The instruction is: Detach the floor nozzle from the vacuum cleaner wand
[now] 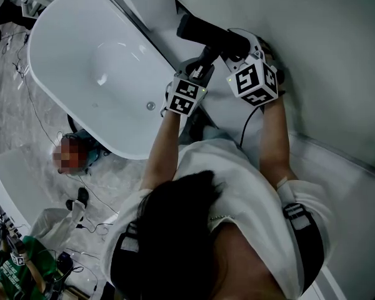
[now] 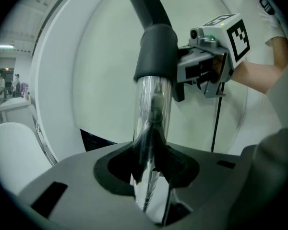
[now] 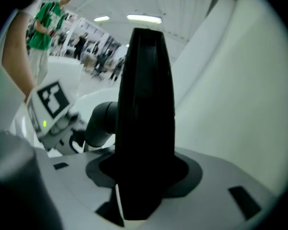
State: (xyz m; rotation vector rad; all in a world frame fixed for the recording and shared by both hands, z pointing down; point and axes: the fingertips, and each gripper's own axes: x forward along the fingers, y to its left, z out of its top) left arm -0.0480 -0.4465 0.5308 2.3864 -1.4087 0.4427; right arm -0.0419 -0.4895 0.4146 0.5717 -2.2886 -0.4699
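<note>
Handling first: dealing, by the look of it, with a rigid and fairly light floor nozzle [image 1: 206,33] in black moulded plastic. Matt enough not to be slipping under the pads, though probably sitting tight in its socket and needing a straight pull or a pressed catch (finding no catch in any view). Treating the wand [image 2: 151,128] differently: glossy, mirror-smooth and stiff, so liable to be sliding or twisting in a light pinch. Taking hold best on the thick black body close to the grey collar [image 2: 156,51], and on the wand just below that collar. Keeping both grips near the joint avoids levering on it.

Holding the whole assembly in the air, resting it on nothing, out past the right rim of the white bathtub [image 1: 50,24] towards its far end. Clamping the left gripper [image 1: 203,64] on the shiny wand, pressing a dark finger [image 2: 172,159] against each side of the tube and leaving the collar just beyond the tips. Clamping the right gripper [image 1: 234,45] on the nozzle, spreading its jaws wide around the black body and filling the space between them, with the collar curving off towards the other gripper. Seeing no gap yet between collar and wand.
</note>
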